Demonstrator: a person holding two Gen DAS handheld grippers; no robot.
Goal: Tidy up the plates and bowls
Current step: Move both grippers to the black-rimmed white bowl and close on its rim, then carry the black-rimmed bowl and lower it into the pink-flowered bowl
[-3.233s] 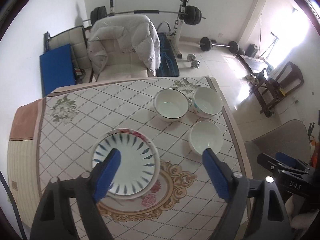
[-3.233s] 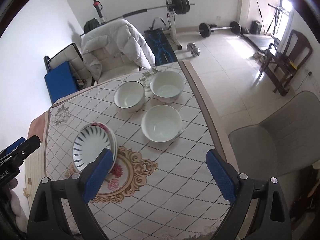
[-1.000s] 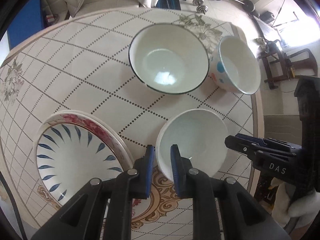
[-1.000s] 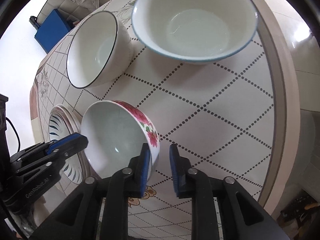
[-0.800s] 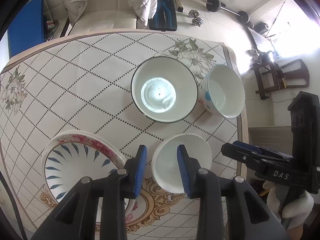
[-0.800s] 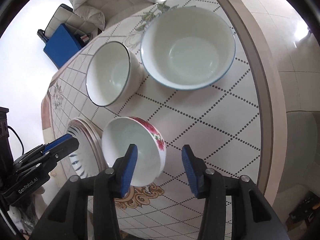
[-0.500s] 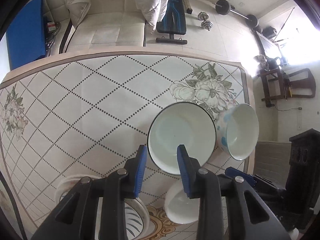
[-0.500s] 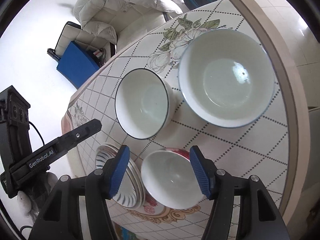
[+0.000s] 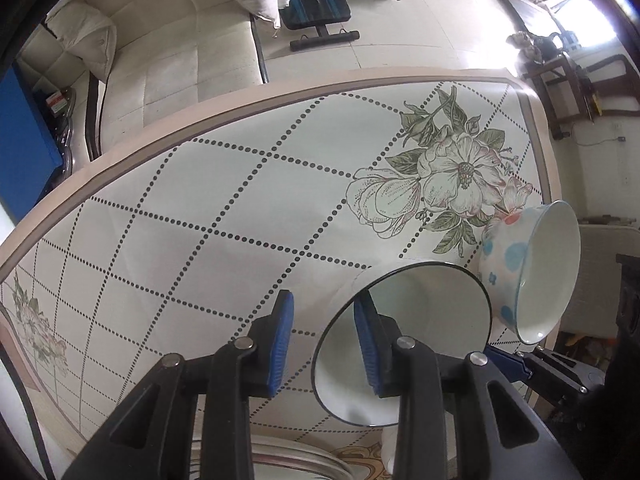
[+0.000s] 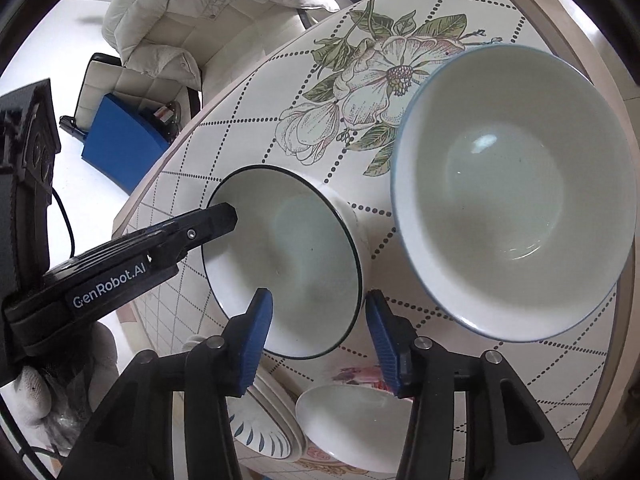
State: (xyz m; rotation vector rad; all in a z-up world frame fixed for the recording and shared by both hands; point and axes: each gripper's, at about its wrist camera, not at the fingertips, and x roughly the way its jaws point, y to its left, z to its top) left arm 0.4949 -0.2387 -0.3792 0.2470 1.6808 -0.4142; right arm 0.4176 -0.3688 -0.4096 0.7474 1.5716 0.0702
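1. left gripper point(image 9: 323, 334) sits low centre in its own view, fingers parted astride the near rim of the black-rimmed bowl point(image 9: 416, 332).
2. right gripper point(image 10: 318, 330), bottom centre, spread wide around that bowl's near side.
3. blue-rimmed bowl point(image 10: 516, 192) fills the right, beside it on the table point(image 10: 256, 128).

The desk point(image 10: 256, 92) wears a cream cloth with dotted diamond lines and a printed flower in the upper middle of the right wrist frame. On it stand a black-rimmed bowl point(image 10: 304, 264) at centre, a blue-rimmed bowl point(image 10: 516, 200) at right, a rose-patterned bowl point(image 10: 352, 424) and stacked plates point(image 10: 264, 436) at the bottom.
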